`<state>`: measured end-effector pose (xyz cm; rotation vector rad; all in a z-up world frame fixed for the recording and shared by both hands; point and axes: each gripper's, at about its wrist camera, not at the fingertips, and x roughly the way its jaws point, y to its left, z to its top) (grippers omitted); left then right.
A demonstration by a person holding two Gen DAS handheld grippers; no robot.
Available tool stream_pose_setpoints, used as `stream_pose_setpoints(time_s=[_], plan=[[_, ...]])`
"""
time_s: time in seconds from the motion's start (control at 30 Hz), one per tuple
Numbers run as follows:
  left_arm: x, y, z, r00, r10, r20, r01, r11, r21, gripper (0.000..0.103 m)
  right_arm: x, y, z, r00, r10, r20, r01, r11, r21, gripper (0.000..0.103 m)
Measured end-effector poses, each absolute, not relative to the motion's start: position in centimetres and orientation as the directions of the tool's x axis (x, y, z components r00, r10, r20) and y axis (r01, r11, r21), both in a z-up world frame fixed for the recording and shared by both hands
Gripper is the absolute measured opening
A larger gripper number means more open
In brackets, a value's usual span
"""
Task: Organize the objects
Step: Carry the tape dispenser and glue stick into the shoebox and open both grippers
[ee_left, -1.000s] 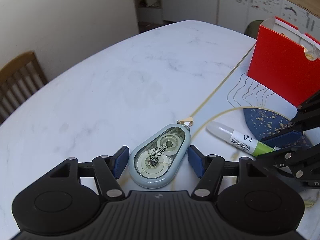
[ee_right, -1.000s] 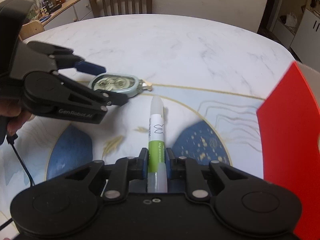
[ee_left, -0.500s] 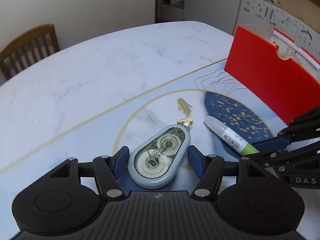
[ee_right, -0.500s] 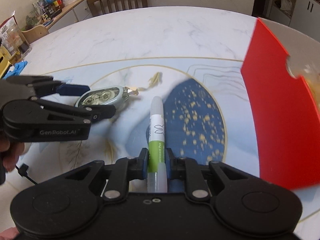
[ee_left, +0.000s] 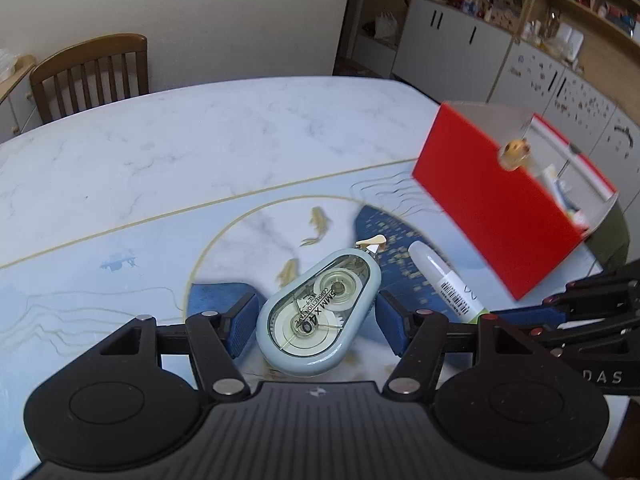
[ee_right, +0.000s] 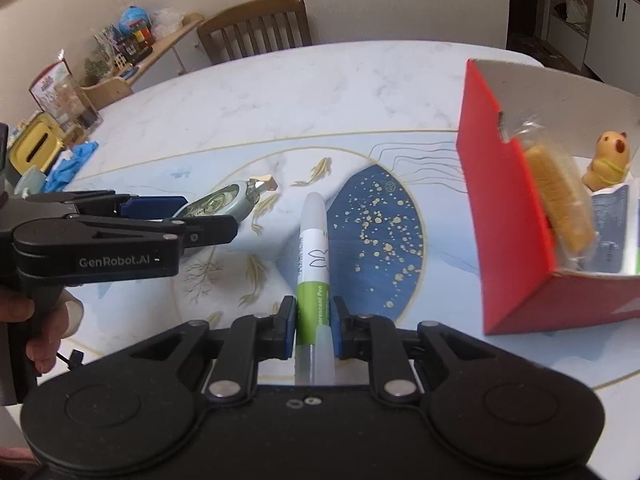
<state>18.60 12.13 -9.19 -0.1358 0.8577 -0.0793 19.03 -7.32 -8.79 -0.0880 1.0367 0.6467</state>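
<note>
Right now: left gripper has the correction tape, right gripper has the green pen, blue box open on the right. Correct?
One thing is off: the box is red, not blue, as the right wrist view shows. The rest stands: left gripper holds the correction tape, right gripper holds the green pen, box open.

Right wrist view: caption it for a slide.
Right tongs grip a green marker above the table, a red box to their right.
</note>
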Motion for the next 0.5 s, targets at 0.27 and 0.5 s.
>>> stream_pose_setpoints(time_s=[0.27,0.5], plan=[[17.2,8.7,-6.2,0.684,-0.142,-0.715,0.022,0.984,-0.175,0.064,18.6,-11.2,-5.8,0.375,0.496,-0.783,-0.559,0.795,0.236,0.017],[17.5,5.1,-4.2,0.705,-0.17,-0.688,0.052,0.981,-0.19,0.064,20.0,-15.4,-3.9,0.42,0.511,-0.75,-0.532,0.808,0.253,0.017]])
